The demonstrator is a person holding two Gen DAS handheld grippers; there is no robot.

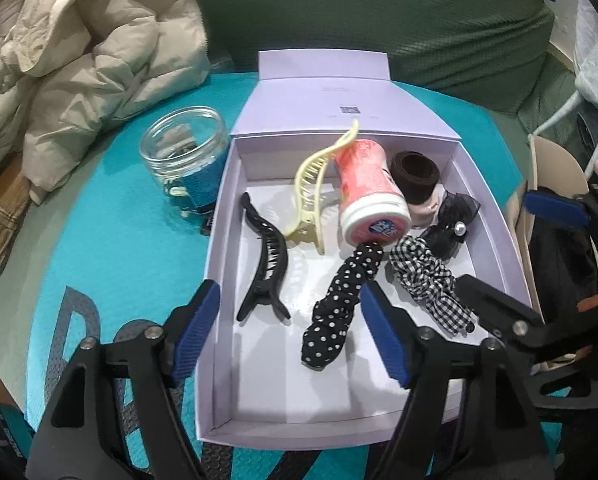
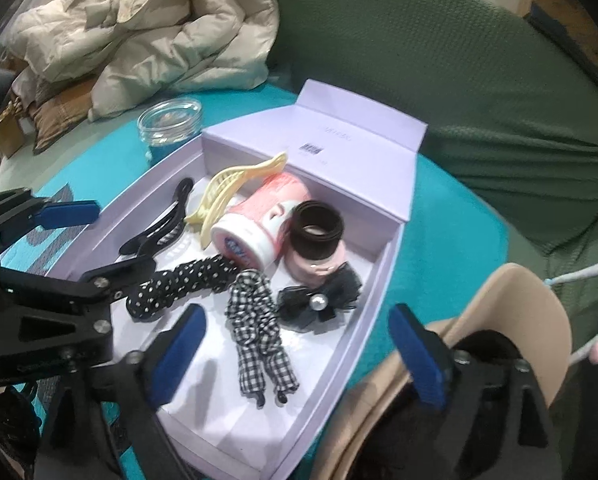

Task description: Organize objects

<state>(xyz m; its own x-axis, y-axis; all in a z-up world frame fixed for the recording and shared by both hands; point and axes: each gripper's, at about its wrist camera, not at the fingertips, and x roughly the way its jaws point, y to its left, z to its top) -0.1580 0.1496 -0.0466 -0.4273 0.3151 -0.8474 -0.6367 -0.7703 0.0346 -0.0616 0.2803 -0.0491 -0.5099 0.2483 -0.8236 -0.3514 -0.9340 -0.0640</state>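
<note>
left wrist view: the left gripper (image 1: 287, 334) hangs wide and empty over the near end of the lilac box (image 1: 223, 216), its left pad outside the box wall and its right pad over the dotted scrunchie (image 1: 339, 304). in the box lie a black clip (image 1: 265, 260), a yellow clip (image 1: 319, 184), a pink tub (image 1: 369, 196) on its side, a brown roll (image 1: 415, 176), a black bow (image 1: 453, 224) and a checked scrunchie (image 1: 431, 284). the black clip is likely light, stiff and smooth; a pinch across its arched middle looks safest, since the forked end could slip. its long axis runs from near to far, forked end toward the camera. the dotted scrunchie is soft and light, will sag, and can be nipped anywhere along its body; it slants from near up toward the tub's cap. a glass jar (image 1: 185, 152) stands on the teal mat (image 1: 111, 240) just beside the box. the right gripper (image 1: 511, 240) shows at the right edge, jaws apart.

right wrist view: the right gripper (image 2: 295, 356) is wide and empty, one pad over the box's near corner, the other over a tan bag (image 2: 531, 320) beside the box. the checked scrunchie (image 2: 259, 328) lies between the pads' line and the bow (image 2: 319, 300), long axis toward the camera, tails nearest. the tub (image 2: 255, 228), probably rigid and prone to roll, points its white cap toward the camera.
</note>
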